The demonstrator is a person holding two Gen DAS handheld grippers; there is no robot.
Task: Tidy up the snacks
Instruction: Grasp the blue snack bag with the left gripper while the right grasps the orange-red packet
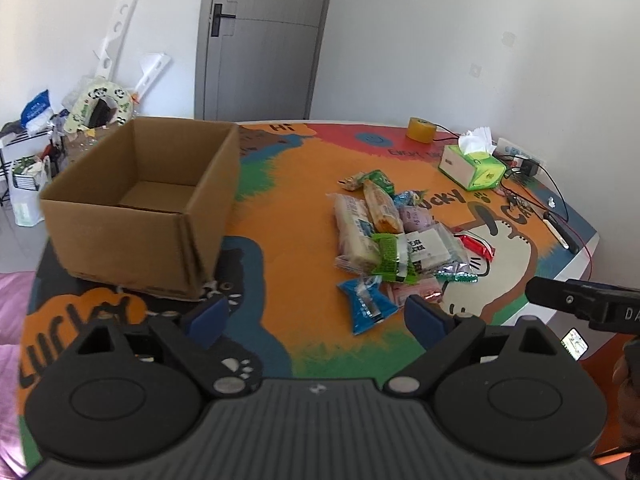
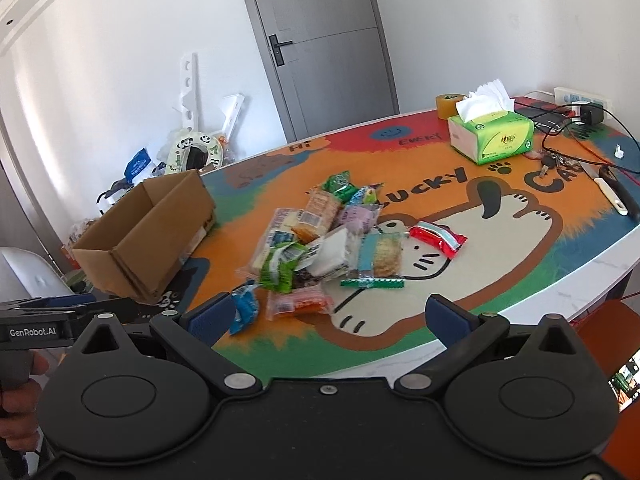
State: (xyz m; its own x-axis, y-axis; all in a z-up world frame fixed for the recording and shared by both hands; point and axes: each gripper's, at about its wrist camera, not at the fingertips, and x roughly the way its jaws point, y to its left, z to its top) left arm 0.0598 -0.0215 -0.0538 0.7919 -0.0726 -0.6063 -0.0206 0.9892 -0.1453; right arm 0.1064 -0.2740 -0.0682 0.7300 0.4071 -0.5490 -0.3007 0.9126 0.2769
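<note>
Two black handheld grippers with blue finger pads, the left gripper [image 1: 316, 314] and the right gripper [image 2: 326, 316], are held above the near edge of a table covered by a colourful cartoon-cat mat [image 2: 500, 240], both with jaws spread wide and nothing between them. A loose pile of wrapped snack packets [image 2: 320, 240] is seen heaped at the mat's centre. An open brown cardboard box [image 1: 140, 204], with no snacks visible inside, is set to the left of the pile, well apart. A green tissue box [image 2: 492, 136] is placed near the far edge.
</note>
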